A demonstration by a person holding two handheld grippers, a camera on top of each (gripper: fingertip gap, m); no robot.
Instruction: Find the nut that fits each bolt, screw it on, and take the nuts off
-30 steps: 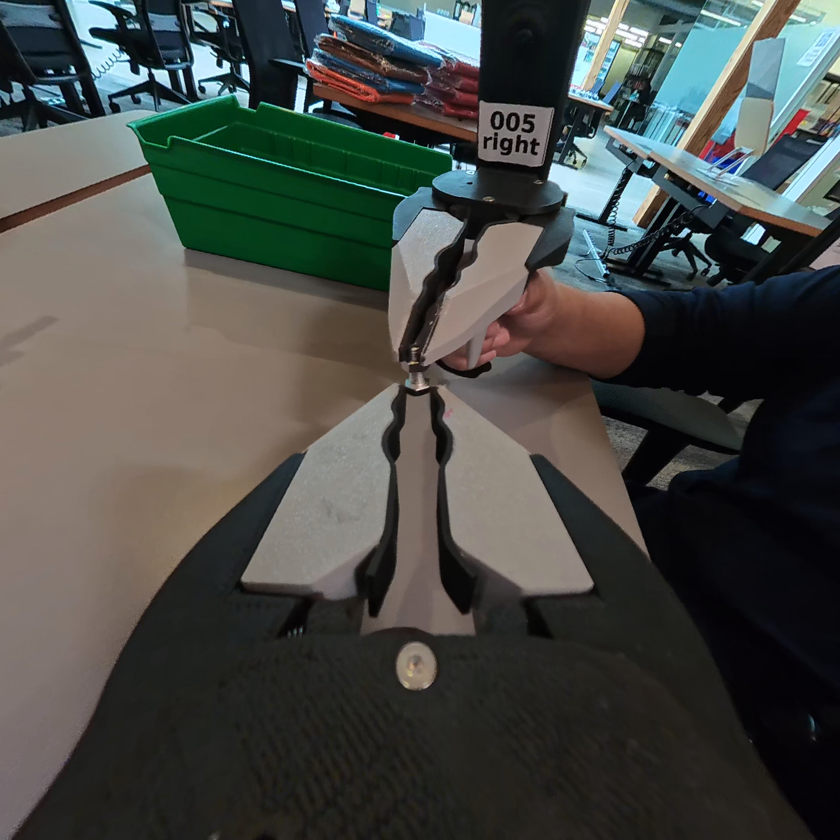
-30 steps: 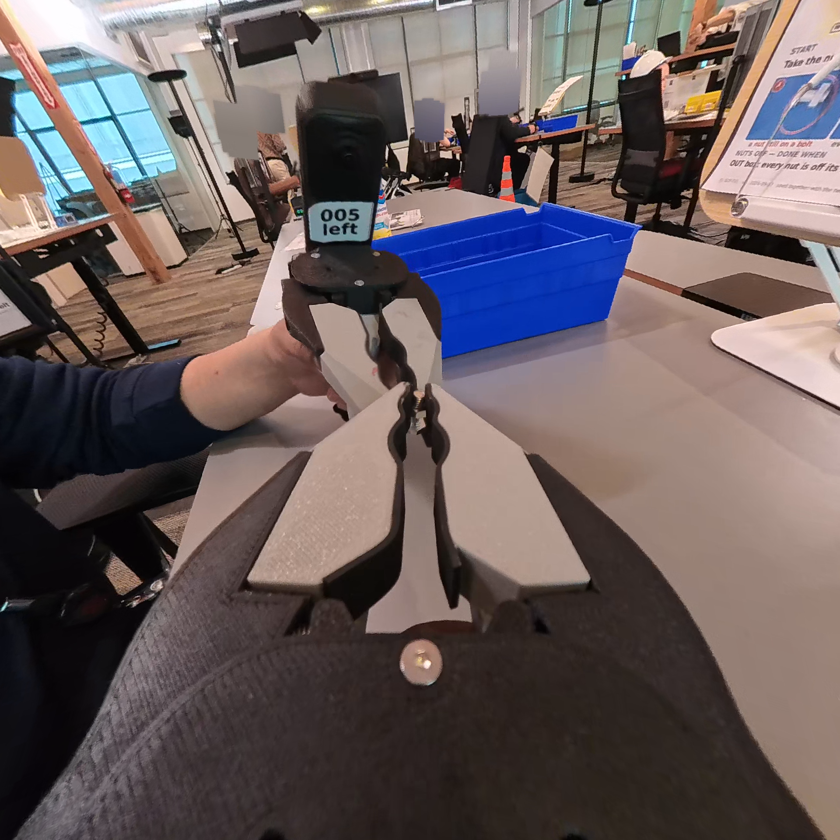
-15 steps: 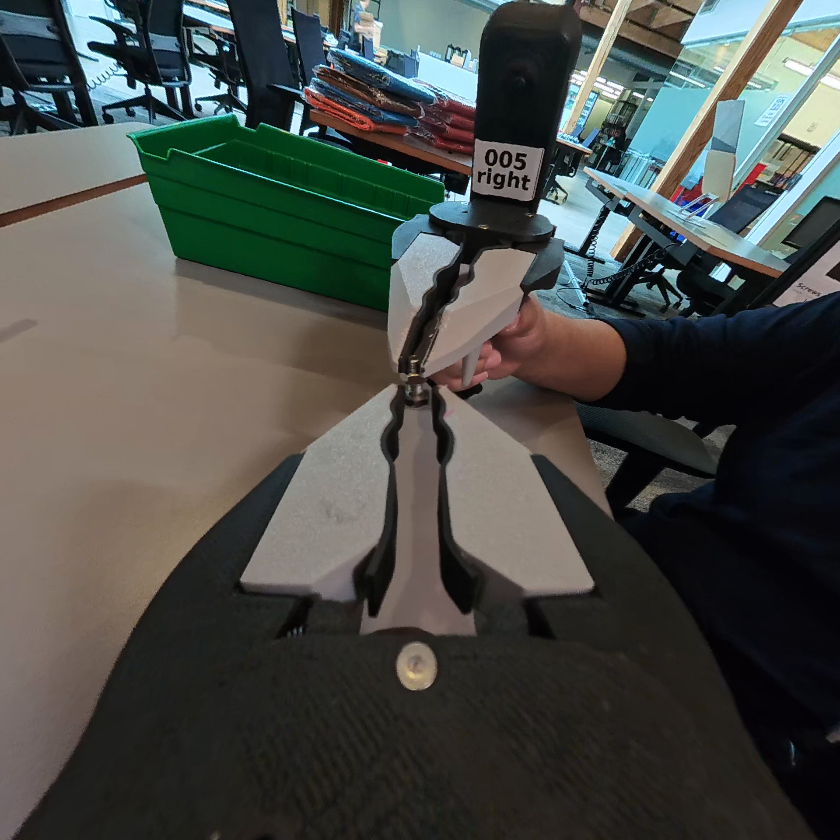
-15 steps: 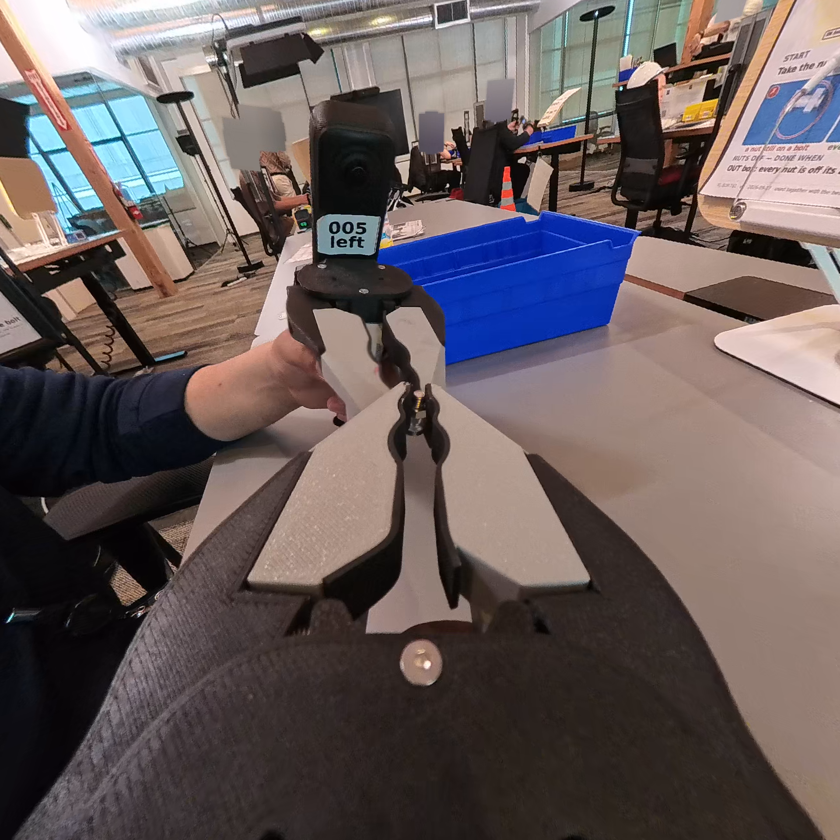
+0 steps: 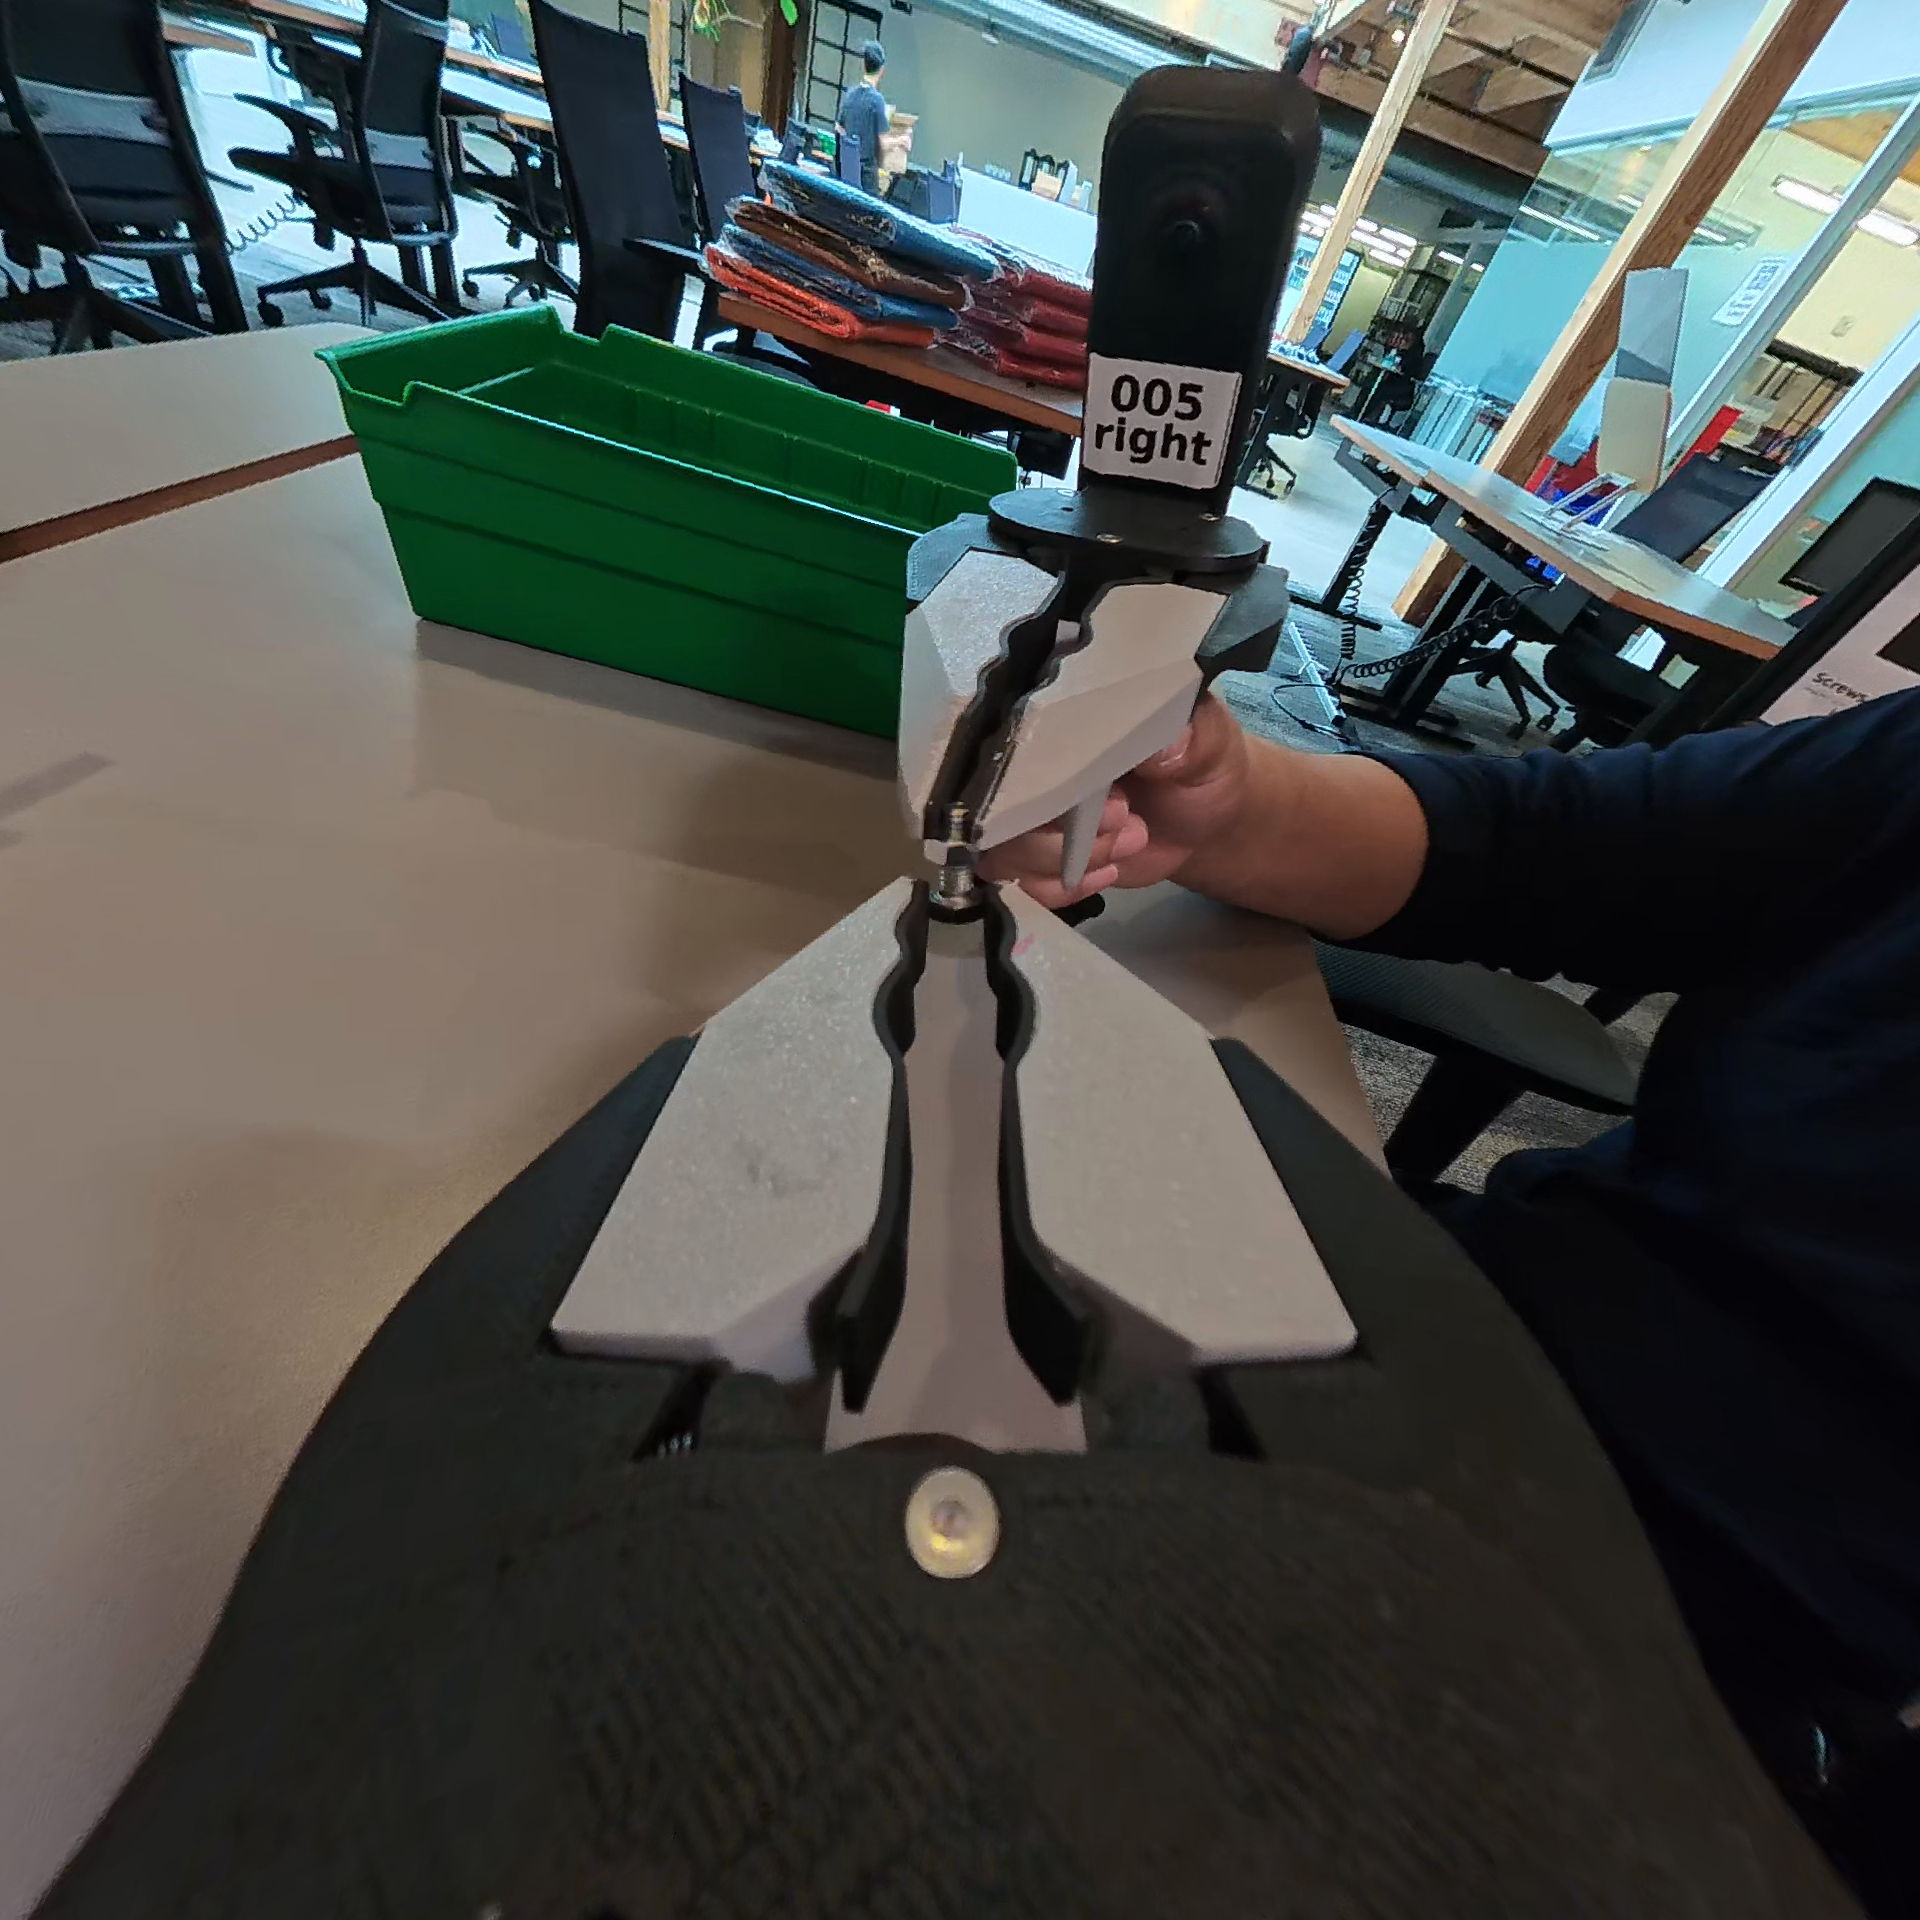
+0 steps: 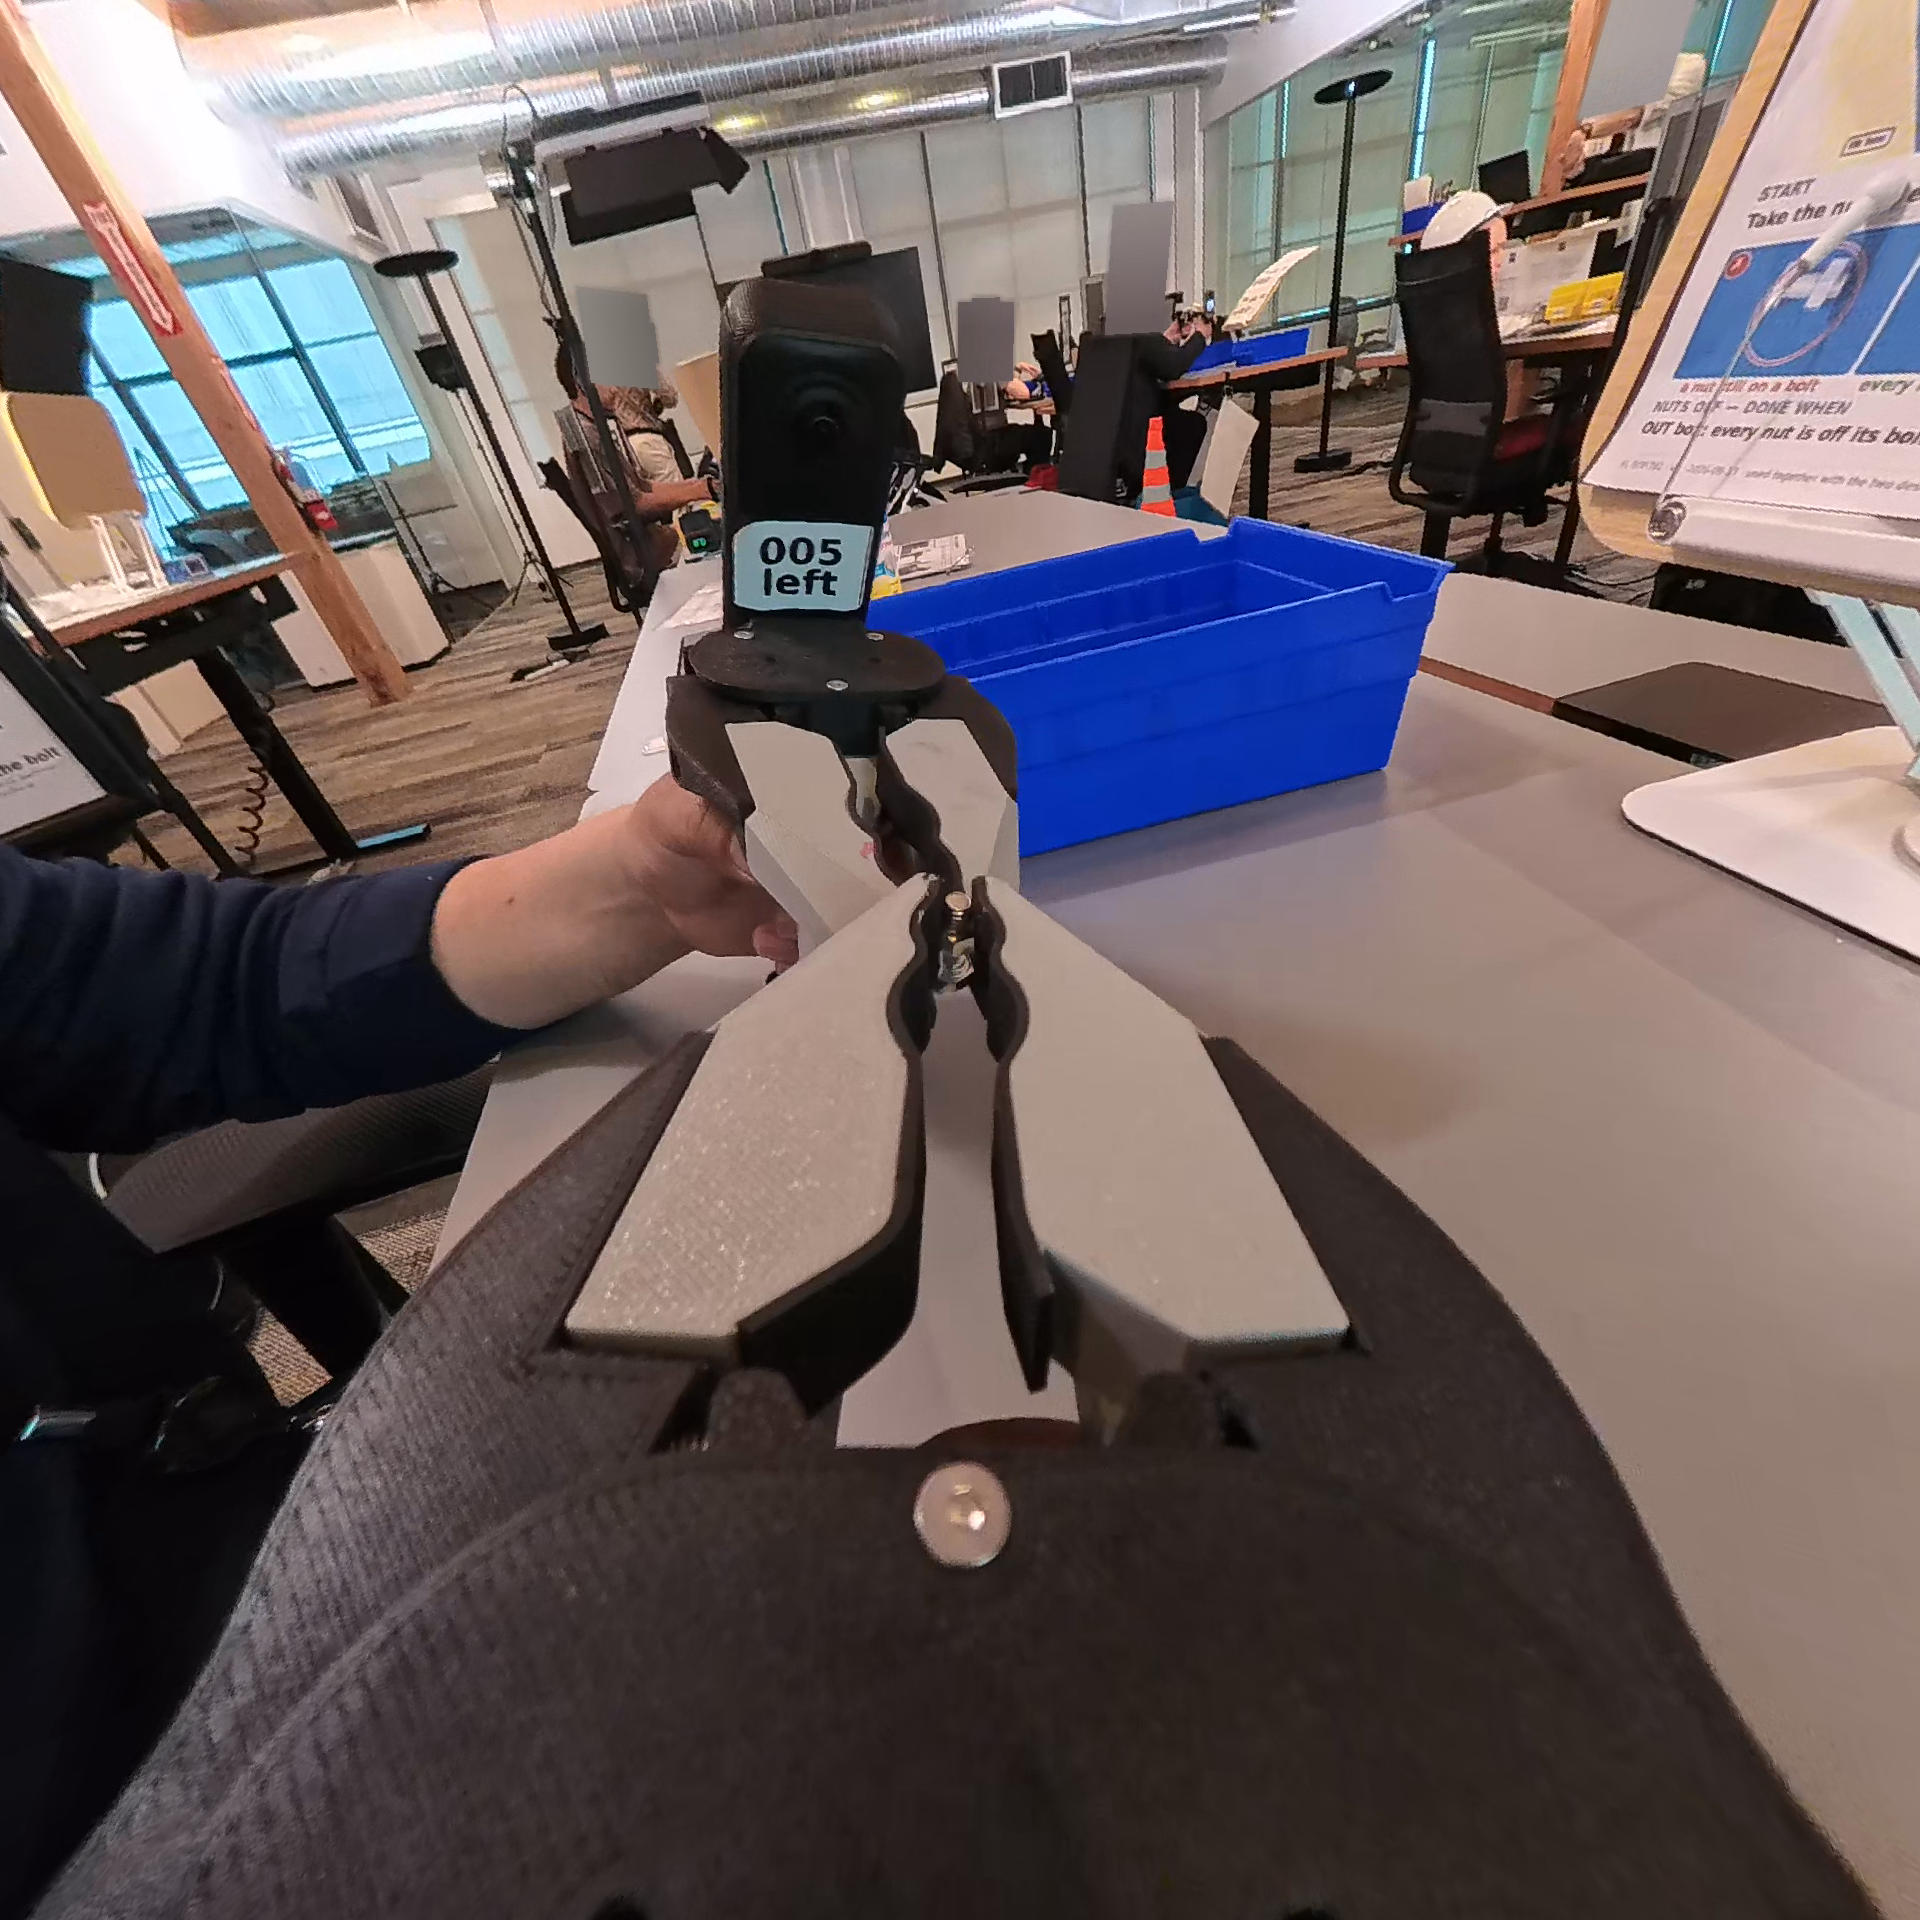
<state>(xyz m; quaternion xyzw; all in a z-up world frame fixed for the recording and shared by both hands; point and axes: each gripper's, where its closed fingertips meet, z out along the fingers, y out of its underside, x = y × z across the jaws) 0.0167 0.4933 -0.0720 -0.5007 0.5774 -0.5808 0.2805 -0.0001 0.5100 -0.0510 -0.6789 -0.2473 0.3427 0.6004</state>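
Note:
A small silver bolt (image 5: pixel 952 881) with a hex nut (image 5: pixel 950 854) on it spans the gap between my two grippers, held above the grey table (image 5: pixel 312 935). My left gripper (image 5: pixel 951 909) is shut on the bolt's near end. My right gripper (image 5: pixel 951 821) comes from the opposite side, tips facing mine. In the right wrist view my right gripper (image 6: pixel 954 914) is shut around the nut (image 6: pixel 954 951) on the bolt (image 6: pixel 956 906). The left gripper (image 6: pixel 920 868) stands just beyond it, its tips partly hidden. A person's hand holds each gripper.
A green bin (image 5: pixel 644 561) stands on the table behind the right gripper. A blue bin (image 6: pixel 1195 707) stands behind the left gripper. A stand with an instruction sheet (image 6: pixel 1766 312) and its white base (image 6: pixel 1787 831) is at the far right. The table edge runs beside the person's arms. The grippers are tip to tip, or close to it.
Both grippers stay shut and joined at the bolt. They have shifted and tilted slightly, and more of the bolt shows between the right gripper's fingers.

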